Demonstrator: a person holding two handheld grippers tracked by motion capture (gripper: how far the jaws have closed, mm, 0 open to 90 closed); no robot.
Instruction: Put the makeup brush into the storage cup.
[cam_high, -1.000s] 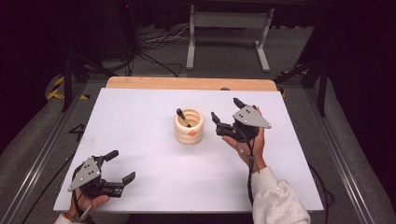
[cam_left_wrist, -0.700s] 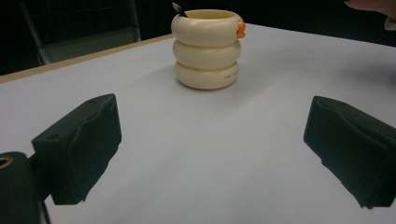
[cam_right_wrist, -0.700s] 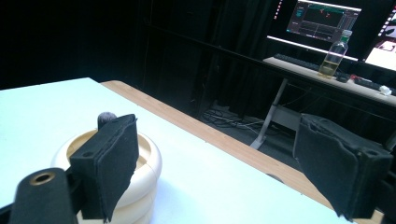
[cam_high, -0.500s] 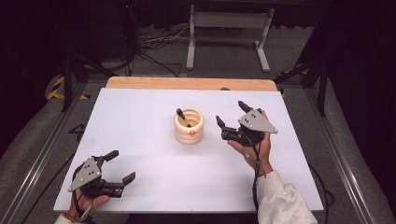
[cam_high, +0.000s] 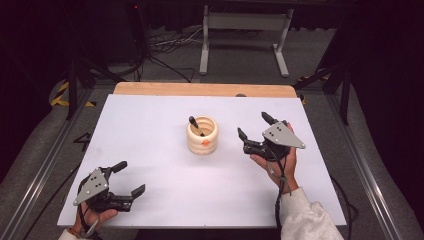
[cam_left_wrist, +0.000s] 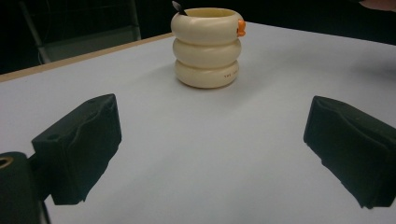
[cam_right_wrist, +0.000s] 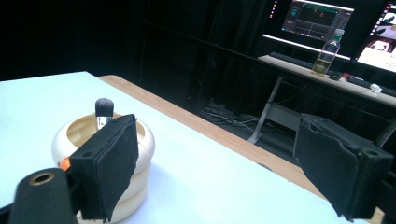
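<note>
High view: a cream ribbed holder (cam_high: 202, 135) stands near the middle of the white bench (cam_high: 150, 130), with a dark-headed brush (cam_high: 194, 122) leaning inside it toward ten o'clock and a small orange spot on its near side. The right tool (cam_high: 252, 129) hovers just beside the holder, at about three o'clock from it, jaws spread wide and grasping nothing; a hand (cam_high: 277, 162) in a white sleeve carries it. The left tool (cam_high: 127, 177) sits at the bench's near corner, around seven o'clock from the holder and well apart from it, jaws likewise released.

Left gripper view: the two black jaws stand far apart with bare bench between them. The holder (cam_left_wrist: 207, 46) rises at twelve o'clock, three stacked rings, the orange spot at its upper right edge and the tip of the brush (cam_left_wrist: 178, 6) just poking over the rim. Small dark print on the lowest ring is too fine to read.

Right gripper view: the jaws are open and free of anything. The holder (cam_right_wrist: 144, 140) lies at about eight o'clock, partly behind the left-hand jaw, the brush (cam_right_wrist: 103, 112) upright within it. Beyond the bench's wooden edge (cam_right_wrist: 196, 123), in the dark at about one o'clock, monitors glow and what looks like a bottle (cam_right_wrist: 327, 53) stands on a desk.
</note>
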